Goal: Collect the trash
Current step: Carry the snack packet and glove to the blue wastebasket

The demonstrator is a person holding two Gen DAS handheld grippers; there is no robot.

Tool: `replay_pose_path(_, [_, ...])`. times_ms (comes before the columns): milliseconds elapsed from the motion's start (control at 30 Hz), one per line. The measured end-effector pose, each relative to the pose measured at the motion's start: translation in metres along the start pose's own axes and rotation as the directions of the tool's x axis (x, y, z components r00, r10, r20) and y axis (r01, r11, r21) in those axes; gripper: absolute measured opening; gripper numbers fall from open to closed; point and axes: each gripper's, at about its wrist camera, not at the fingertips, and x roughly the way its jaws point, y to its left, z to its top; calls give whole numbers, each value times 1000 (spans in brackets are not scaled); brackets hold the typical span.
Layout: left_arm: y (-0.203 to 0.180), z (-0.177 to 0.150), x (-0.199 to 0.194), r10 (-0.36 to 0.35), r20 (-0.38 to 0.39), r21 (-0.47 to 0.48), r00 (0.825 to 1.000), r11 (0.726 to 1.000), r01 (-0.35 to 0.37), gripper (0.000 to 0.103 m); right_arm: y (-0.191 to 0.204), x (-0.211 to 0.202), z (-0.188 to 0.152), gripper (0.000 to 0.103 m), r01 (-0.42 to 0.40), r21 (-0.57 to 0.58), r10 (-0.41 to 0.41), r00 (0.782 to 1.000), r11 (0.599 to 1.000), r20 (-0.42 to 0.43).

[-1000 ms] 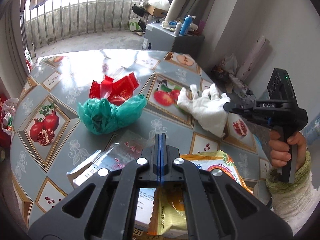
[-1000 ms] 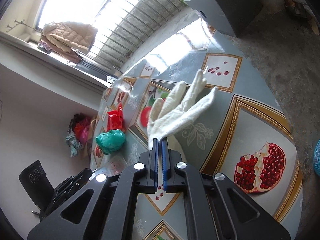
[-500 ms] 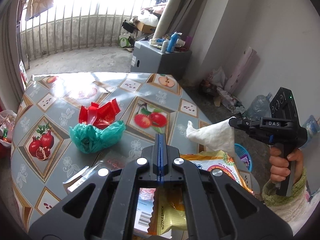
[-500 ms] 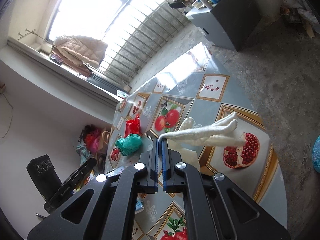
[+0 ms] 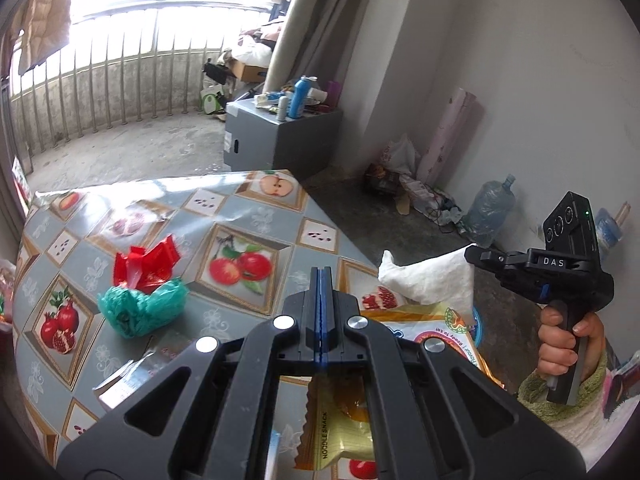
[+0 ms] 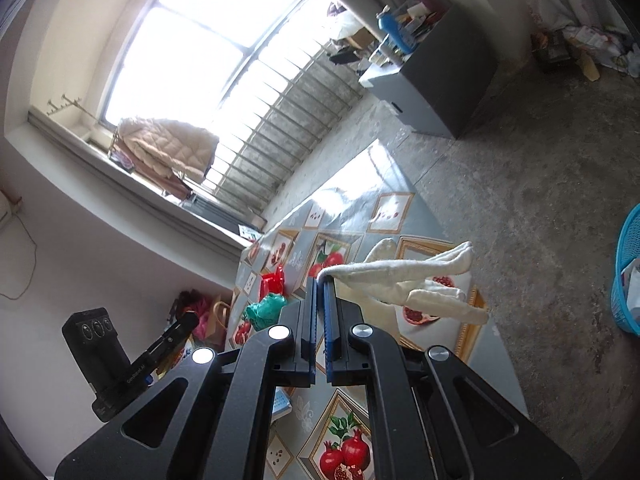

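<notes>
Glossy fruit-print oilcloth covers bench; bare concrete floor open beyond its far edge. My right tool pinches white glove, hanging off bench edge. My left tool fully closed, gripping nothing I can see. Left view alone shows snack wrapper; right view alone blue basket on floor.

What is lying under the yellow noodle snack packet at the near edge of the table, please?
The noodle snack packet overlaps a white printed box and the fruit-patterned tablecloth. The shut left gripper covers most of both, so anything else underneath is hidden.
</notes>
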Motion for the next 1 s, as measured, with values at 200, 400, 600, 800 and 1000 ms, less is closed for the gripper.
replay_pose_path(200, [-42,11,14,-41,-10,61,999,997,41,0,-24,-39,6,3,4,38,-7,997,999,74])
replay_pose_path(400, [-90,21,41,-91,-41,127,995,987,96,0,-56,-77,5,3,18,92,-32,988,996,151])
replay_pose_path(600, [-145,26,80,-141,-100,196,985,968,158,0,-93,-117,4,3,56,155,-91,970,986,227])
replay_pose_path(800, [-205,26,142,-197,-209,233,958,941,244,0,-148,-153,5,3,130,244,-198,941,961,275])
replay_pose_path(1000, [-275,8,231,-186,-344,316,920,900,300,0,-222,-165,6,3,225,368,-325,916,902,236])
